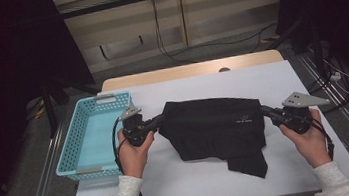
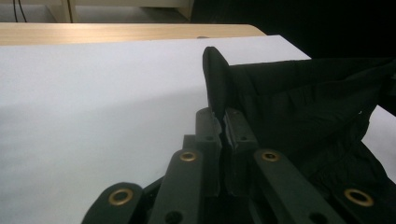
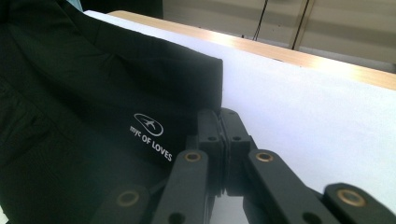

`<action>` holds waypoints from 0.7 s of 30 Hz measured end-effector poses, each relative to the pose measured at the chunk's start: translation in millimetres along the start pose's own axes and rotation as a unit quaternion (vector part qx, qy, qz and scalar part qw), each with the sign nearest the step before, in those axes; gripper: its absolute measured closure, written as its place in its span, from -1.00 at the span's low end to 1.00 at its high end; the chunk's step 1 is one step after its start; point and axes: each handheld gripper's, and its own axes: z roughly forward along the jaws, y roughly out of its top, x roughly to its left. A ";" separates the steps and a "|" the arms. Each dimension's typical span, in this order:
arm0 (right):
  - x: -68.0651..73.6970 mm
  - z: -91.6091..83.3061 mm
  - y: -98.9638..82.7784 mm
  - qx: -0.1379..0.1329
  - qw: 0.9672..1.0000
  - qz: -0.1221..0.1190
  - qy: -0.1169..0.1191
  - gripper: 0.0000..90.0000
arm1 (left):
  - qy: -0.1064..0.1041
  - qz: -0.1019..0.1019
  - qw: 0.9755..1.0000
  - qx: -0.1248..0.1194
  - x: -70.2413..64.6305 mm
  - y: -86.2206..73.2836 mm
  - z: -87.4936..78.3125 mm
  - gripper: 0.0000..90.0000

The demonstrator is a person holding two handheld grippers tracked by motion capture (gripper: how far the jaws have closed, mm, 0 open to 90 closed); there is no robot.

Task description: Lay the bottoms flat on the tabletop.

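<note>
You hold a black garment (image 1: 213,126) between your two grippers, in the middle of the white tabletop (image 1: 281,77). It looks like a folded pair of shorts or a top, but you cannot tell which. It lies on the tabletop, with one dark flap hanging down toward the near edge.

Your left gripper (image 1: 157,122) pinches the left end of the garment. In the left gripper view, the jaws are pressed tight together with a fold of black cloth (image 2: 217,84) sticking up between them. The cloth stands up above the jaw tips.

Your right gripper (image 1: 265,111) pinches the right end. In the right gripper view, the jaws are squeezed shut right at the corner of the cloth (image 3: 205,88). Small white letters (image 3: 150,135) on the cloth sit just beside the jaws. They read "OF LOVES" under a little oval mark.

A light blue plastic basket (image 1: 69,141) sits at the left edge of the tabletop, just beside your left hand (image 1: 134,153). Its walls are full of small holes. You can see its bare blue floor, with nothing in it. The garment is near the basket but not touching it.

Your right hand (image 1: 308,139) is close to the right edge of the tabletop.
</note>
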 end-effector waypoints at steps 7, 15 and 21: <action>0.7 0.2 0.1 -0.002 1.000 0.001 0.000 0.98 | 0.002 -0.001 1.000 0.005 -1.7 -2.3 1.5 0.91; 1.3 0.2 3.1 0.001 1.000 -0.005 0.000 0.98 | 0.003 -0.012 1.000 0.005 2.8 -1.7 -1.1 0.91; 6.7 1.6 11.6 -0.005 1.000 -0.017 0.008 0.98 | -0.001 -0.007 1.000 0.004 -2.5 5.1 -8.2 0.91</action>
